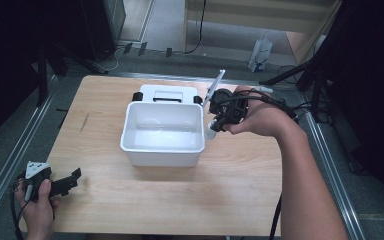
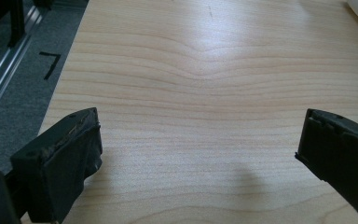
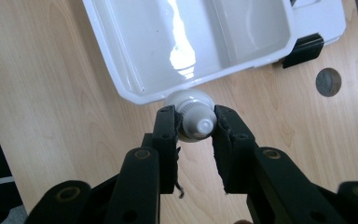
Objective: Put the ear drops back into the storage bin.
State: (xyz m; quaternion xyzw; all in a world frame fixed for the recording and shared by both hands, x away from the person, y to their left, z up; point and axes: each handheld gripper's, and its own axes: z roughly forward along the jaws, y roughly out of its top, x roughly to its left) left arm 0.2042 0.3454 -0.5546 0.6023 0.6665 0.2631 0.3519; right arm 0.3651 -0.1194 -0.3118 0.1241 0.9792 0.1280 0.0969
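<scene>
A white tube (image 1: 216, 85) with a screw cap is held by my right gripper (image 1: 215, 125), just off the right wall of the white plastic bin (image 1: 130, 125). In the right gripper view the right gripper (image 3: 196, 122) is shut on the tube (image 3: 192, 103) at its cap end, which hangs right by the rim of the bin (image 3: 135, 95). The tube's flat end points up and away in the high view. My left gripper (image 1: 74, 181) rests low at the table's front left corner. The left gripper (image 2: 198, 135) is open, with bare wood between its jaws.
The bin's white lid (image 1: 167, 92) with black latches lies flat behind it. A round hole (image 3: 328, 81) sits in the wooden table (image 1: 230, 190) near the lid. A metal rail (image 1: 10, 165) runs along the table's left edge.
</scene>
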